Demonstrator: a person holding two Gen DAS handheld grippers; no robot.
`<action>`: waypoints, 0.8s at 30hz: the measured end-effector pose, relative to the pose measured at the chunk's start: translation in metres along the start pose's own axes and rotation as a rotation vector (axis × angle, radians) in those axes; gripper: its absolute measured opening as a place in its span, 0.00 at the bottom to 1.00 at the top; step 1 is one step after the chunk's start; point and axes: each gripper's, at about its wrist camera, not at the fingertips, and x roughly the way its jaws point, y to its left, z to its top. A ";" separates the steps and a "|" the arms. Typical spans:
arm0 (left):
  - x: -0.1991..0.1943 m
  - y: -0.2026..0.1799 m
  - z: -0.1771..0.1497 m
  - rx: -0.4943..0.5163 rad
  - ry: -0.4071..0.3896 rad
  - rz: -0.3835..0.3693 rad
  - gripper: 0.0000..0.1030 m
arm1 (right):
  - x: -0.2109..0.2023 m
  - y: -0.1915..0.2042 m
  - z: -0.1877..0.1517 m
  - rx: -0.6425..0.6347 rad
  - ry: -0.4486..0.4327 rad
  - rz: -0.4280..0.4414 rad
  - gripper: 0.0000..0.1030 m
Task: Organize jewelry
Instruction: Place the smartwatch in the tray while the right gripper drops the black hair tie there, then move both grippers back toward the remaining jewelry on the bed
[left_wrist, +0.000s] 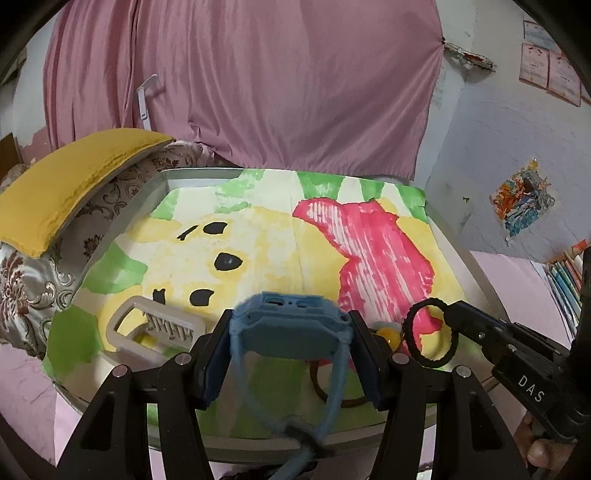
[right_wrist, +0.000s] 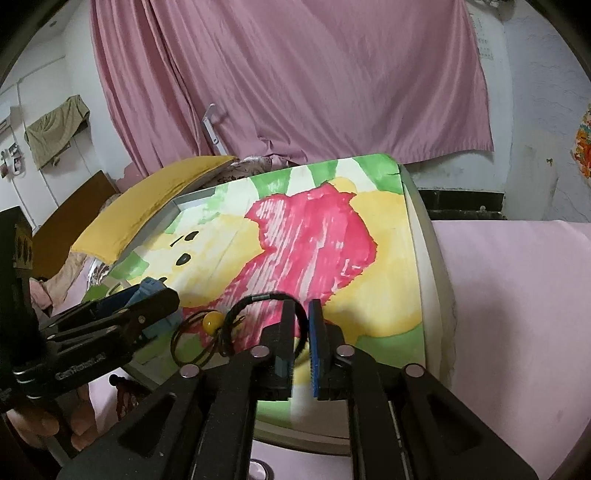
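Note:
My left gripper (left_wrist: 291, 332) is shut on a blue watch (left_wrist: 291, 325), its strap hanging down between the fingers; it also shows in the right wrist view (right_wrist: 151, 288). My right gripper (right_wrist: 300, 325) is shut on a black bracelet (right_wrist: 258, 301), a beaded ring that also shows in the left wrist view (left_wrist: 430, 332), held just above the painted paper. A brown cord with a yellow bead (right_wrist: 212, 322) lies on the paper between the grippers. A white comb-like clip (left_wrist: 155, 328) lies at the near left.
A painted paper (left_wrist: 295, 240) covers a metal-rimmed tray table (left_wrist: 147, 192). A yellow pillow (left_wrist: 66, 184) lies to the left on patterned bedding. A pink curtain (left_wrist: 240, 81) hangs behind. Books (left_wrist: 565, 280) stand at the right.

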 end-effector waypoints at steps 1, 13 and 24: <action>-0.002 0.001 -0.001 -0.002 -0.003 -0.015 0.62 | -0.002 0.000 -0.001 0.003 -0.008 0.000 0.24; -0.052 0.009 -0.018 -0.029 -0.158 -0.009 0.86 | -0.062 0.008 -0.014 -0.045 -0.221 -0.037 0.72; -0.109 0.017 -0.054 -0.009 -0.375 0.026 0.99 | -0.120 0.023 -0.047 -0.130 -0.401 -0.053 0.98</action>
